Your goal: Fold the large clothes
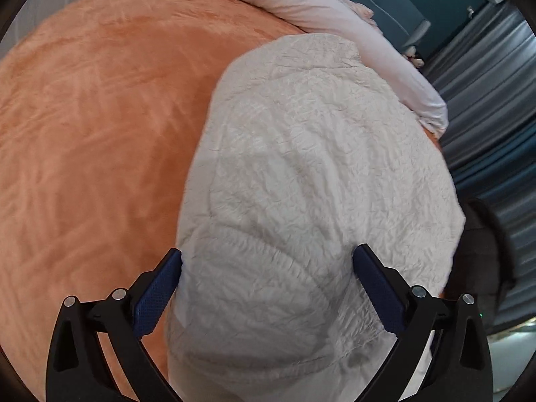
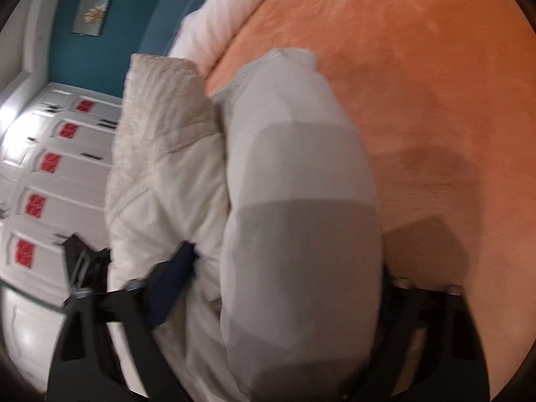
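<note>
Your left gripper (image 1: pixel 266 261) has its jaws spread wide, with the folded white garment (image 1: pixel 311 174) bulging up between the 2 blue pads (image 1: pixel 157 296); neither pad visibly presses into the cloth. Ahead of those jaws the garment stretches away across the orange bedspread (image 1: pixel 100 127), and a pale pillow (image 1: pixel 335 10) lies beyond its far end. Your right gripper (image 2: pixel 284 274) also stands partly open, a rounded fold of the same white garment (image 2: pixel 298 201) filling the gap; the picture is blurred, so you cannot tell whether its pads bear on the fabric. Right of those jaws lies the orange bedspread (image 2: pixel 418 83).
</note>
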{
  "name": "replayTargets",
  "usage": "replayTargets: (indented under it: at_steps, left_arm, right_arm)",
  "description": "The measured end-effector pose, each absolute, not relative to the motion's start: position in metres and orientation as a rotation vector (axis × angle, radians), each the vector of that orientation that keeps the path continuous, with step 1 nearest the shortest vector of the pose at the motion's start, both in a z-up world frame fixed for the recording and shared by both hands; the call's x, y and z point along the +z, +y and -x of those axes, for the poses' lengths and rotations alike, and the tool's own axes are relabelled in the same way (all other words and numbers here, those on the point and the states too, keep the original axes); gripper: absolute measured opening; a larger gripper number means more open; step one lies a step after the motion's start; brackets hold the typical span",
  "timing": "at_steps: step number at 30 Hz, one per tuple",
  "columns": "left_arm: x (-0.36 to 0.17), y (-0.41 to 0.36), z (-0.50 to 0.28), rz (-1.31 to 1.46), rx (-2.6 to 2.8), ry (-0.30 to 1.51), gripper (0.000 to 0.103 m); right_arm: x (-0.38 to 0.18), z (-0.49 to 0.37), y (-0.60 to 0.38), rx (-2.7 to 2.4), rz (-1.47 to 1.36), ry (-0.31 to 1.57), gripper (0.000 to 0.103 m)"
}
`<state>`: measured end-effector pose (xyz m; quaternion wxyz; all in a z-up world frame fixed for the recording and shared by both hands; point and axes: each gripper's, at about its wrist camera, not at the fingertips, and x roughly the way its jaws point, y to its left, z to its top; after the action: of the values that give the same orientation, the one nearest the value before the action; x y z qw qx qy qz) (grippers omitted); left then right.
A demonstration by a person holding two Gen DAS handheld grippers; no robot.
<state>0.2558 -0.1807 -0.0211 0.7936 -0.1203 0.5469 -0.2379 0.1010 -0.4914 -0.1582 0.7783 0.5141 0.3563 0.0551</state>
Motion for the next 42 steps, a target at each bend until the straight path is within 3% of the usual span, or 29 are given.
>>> replayTargets:
  at_steps: [3, 6, 14, 16, 19, 20, 22, 25, 27, 29, 33, 42]
  left_arm:
    - [-0.006, -0.179, -0.252, 0.249, -0.571, 1.117, 0.07]
    - [0.019, -0.168, -0.252, 0.236, -0.613, 1.038, 0.056]
    - [0.083, -0.095, -0.292, 0.211, -0.562, 0.84, 0.055]
    - [0.078, -0.084, -0.307, 0.141, -0.506, 0.817, 0.055]
    - [0.022, -0.078, -0.337, 0.006, -0.379, 0.915, 0.061]
    - [0.004, -0.071, -0.341, 0.019, -0.326, 0.939, 0.064]
    - [0.009, -0.056, -0.333, 0.059, -0.288, 0.899, 0.065]
    - [0.04, -0.049, -0.311, 0.049, -0.252, 0.824, 0.064]
    - [0.059, -0.052, -0.295, -0.009, -0.218, 0.766, 0.064]
    - [0.079, -0.062, -0.279, -0.078, -0.188, 0.721, 0.068]
    - [0.092, -0.082, -0.263, -0.125, -0.177, 0.718, 0.072]
    - [0.051, -0.102, -0.272, -0.187, -0.156, 0.814, 0.072]
  right_arm:
    - [-0.157, -0.104, -0.486, 0.176, -1.158, 0.706, 0.031]
    - [-0.13, -0.112, -0.471, 0.2, -1.104, 0.658, 0.024]
    - [-0.066, -0.187, -0.398, 0.373, -0.941, 0.514, 0.026]
    - [-0.085, -0.218, -0.381, 0.374, -0.935, 0.559, 0.031]
    - [-0.138, -0.247, -0.362, 0.259, -0.892, 0.76, 0.046]
    - [-0.159, -0.252, -0.355, 0.215, -0.88, 0.843, 0.06]
    - [-0.16, -0.234, -0.355, 0.222, -0.946, 0.81, 0.061]
    - [-0.127, -0.206, -0.358, 0.109, -0.805, 0.798, 0.056]
    - [-0.09, -0.191, -0.357, 0.019, -0.659, 0.761, 0.037]
    - [-0.052, -0.19, -0.346, -0.009, -0.504, 0.728, 0.027]
    - [-0.008, -0.213, -0.303, 0.006, -0.305, 0.672, 0.026]
    - [-0.054, -0.284, -0.283, -0.086, -0.231, 0.808, 0.024]
